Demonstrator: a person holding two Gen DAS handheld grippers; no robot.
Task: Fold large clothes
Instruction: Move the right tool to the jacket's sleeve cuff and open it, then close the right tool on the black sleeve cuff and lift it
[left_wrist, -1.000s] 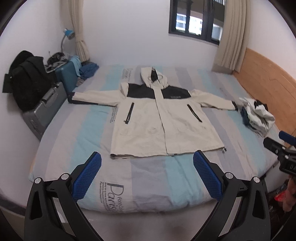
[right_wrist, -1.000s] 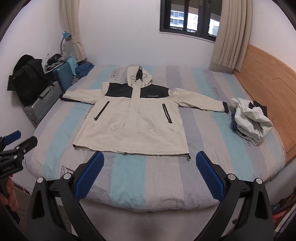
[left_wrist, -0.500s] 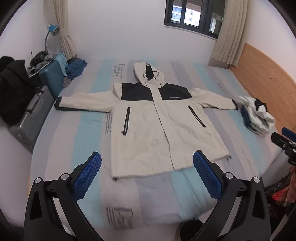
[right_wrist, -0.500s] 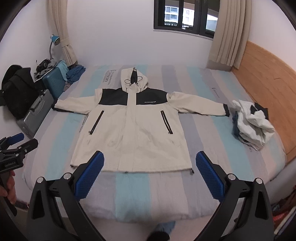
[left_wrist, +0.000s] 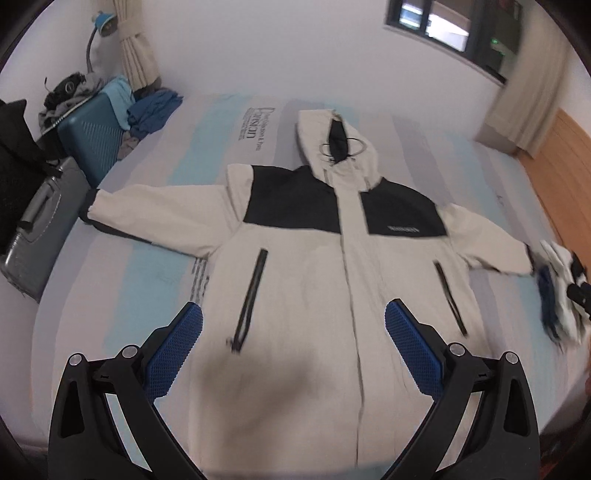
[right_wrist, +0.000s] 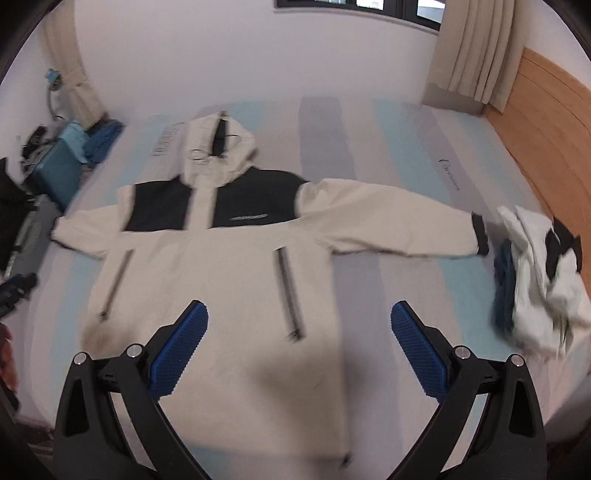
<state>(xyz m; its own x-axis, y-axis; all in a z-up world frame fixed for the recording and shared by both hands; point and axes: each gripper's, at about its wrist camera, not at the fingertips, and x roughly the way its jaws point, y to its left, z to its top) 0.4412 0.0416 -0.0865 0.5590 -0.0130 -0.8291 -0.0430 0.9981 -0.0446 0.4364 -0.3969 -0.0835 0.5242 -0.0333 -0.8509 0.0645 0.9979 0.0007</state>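
A cream hooded jacket (left_wrist: 303, 266) with black shoulder panels lies flat, front up and zipped, on the striped bed (left_wrist: 122, 273), both sleeves spread out. It also shows in the right wrist view (right_wrist: 229, 266). My left gripper (left_wrist: 293, 347) is open and empty, hovering above the jacket's lower front. My right gripper (right_wrist: 299, 347) is open and empty, above the jacket's right pocket and hem. Its right sleeve cuff (right_wrist: 479, 233) ends next to a clothes pile.
A pile of white and blue clothes (right_wrist: 535, 273) lies at the bed's right edge by the wooden headboard (right_wrist: 546, 122). A teal suitcase (left_wrist: 92, 136), a grey case (left_wrist: 37, 236) and black bags stand left of the bed. The other gripper's tip (right_wrist: 16, 284) shows at far left.
Both grippers have moved forward and down over the bed, from beyond its foot to above the jacket's lower half. Both stay open. The jacket has not moved.
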